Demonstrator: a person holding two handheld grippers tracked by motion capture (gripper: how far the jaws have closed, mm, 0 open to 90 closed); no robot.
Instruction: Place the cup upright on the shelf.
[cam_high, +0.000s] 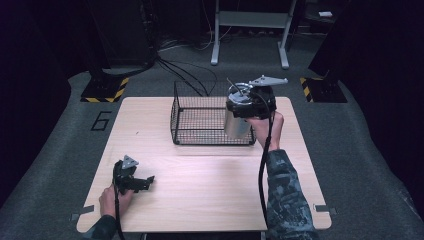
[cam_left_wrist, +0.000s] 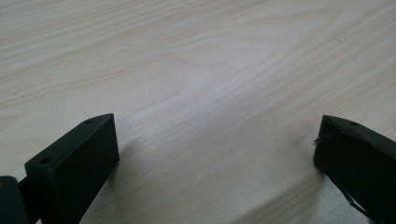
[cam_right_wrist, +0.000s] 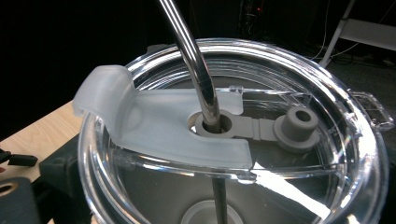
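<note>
The right tool (cam_high: 248, 106) was clenched on a steel tumbler (cam_high: 236, 123), gripping it up near the lid and holding it in the air. In the high view the tumbler hung at the front right corner of the black wire basket (cam_high: 210, 114), overlapping the basket's front wall; whether its base was already over the basket's opening or in front of the wall could not be told from that angle. Its long axis ran close to upright, tilted slightly.

The right gripper view looked down on the clear lid (cam_right_wrist: 233, 135), with the metal straw (cam_right_wrist: 196, 65) rising through the centre hole and a frosted slider tab (cam_right_wrist: 154, 121) lying across the top. One dark jaw showed at the lower left edge of that view, pressed against the tumbler's side.

The left tool (cam_high: 146, 183) sat low on the worktop (cam_high: 210, 185) near the front left corner, released, jaws wide apart with nothing between them; the left gripper view showed bare wood grain between the two black jaws (cam_left_wrist: 210, 116). It was well apart from the basket and the tumbler.

Key relation: the basket lay directly beside and behind the held tumbler, and the right hand was far the nearer one. Judgement: likely move was lowering the tumbler into the basket, upright; the base would need to clear the front wire wall, otherwise it could catch and tip.
</note>
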